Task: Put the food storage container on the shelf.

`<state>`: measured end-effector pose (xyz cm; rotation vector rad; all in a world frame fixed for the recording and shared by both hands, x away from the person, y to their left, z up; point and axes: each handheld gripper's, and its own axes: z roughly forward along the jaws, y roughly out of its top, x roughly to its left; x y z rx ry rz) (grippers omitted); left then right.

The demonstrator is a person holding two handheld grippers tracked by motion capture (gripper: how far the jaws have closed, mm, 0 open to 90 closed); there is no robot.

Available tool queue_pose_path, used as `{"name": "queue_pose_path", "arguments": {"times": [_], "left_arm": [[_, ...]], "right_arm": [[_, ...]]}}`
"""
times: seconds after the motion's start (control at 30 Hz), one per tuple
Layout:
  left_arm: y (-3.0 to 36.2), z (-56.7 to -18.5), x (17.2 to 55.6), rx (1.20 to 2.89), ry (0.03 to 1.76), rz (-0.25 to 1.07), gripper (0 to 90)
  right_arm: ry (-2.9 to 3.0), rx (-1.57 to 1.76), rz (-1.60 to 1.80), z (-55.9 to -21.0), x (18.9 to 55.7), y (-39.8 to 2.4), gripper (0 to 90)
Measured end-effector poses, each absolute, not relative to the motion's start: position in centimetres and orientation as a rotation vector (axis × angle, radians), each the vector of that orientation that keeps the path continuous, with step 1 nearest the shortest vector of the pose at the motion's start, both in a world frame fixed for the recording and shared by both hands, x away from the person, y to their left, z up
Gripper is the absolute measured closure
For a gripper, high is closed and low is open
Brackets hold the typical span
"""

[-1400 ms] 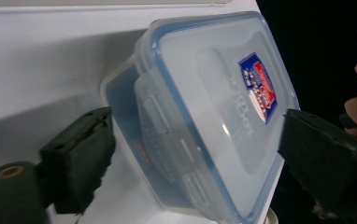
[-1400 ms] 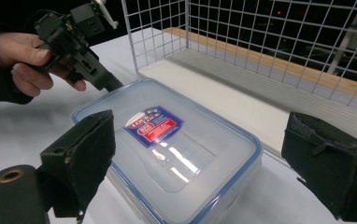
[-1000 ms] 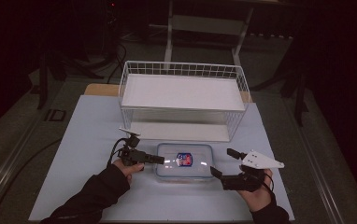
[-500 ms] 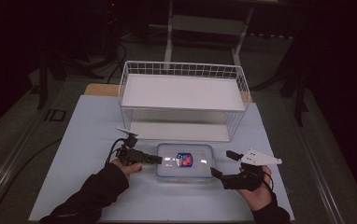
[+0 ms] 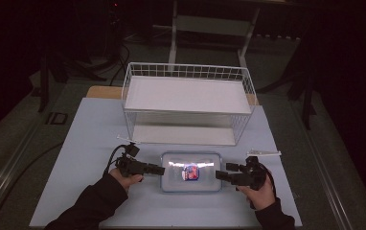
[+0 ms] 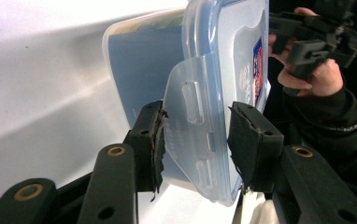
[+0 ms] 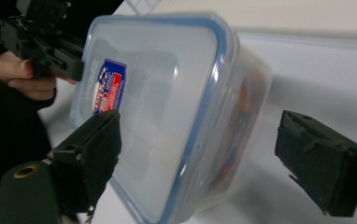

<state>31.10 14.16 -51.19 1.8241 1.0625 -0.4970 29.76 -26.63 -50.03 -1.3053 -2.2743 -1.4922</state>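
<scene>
Left gripper [image 5: 161,169] now clamping container [image 5: 191,171] latch, right gripper [image 5: 221,175] wide, container lengthwise between them

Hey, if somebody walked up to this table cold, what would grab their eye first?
Probably the clear plastic container with a blue-rimmed lid and a red-and-blue sticker, lying near the front of the pale table between two hands. The left hand-held gripper is clamped on the lid's side latch flap, while the right hand-held gripper straddles the opposite end with its jaws apart. Behind them stands a big white wire basket.
</scene>
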Motion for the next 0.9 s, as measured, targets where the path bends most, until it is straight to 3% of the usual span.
{"name": "queue_pose_path", "arguments": {"times": [0.13, 0.33, 0.9], "left_arm": [[14.1, -51.1, 30.5, 1.833, 1.048, -0.486, 57.8], [14.0, -51.0, 30.1, 1.840, 1.034, -0.464, 58.2], [13.3, -49.9, 28.6, 1.868, 1.006, -0.335, 58.0]], "right_arm": [[-2.237, -1.292, -1.462, -50.4, 29.8, -26.4, 20.5], [-2.266, -1.272, -1.414, -50.5, 29.6, -26.2, 43.7], [-2.202, -1.301, -1.416, -50.3, 28.9, -27.0, 49.5]]}}
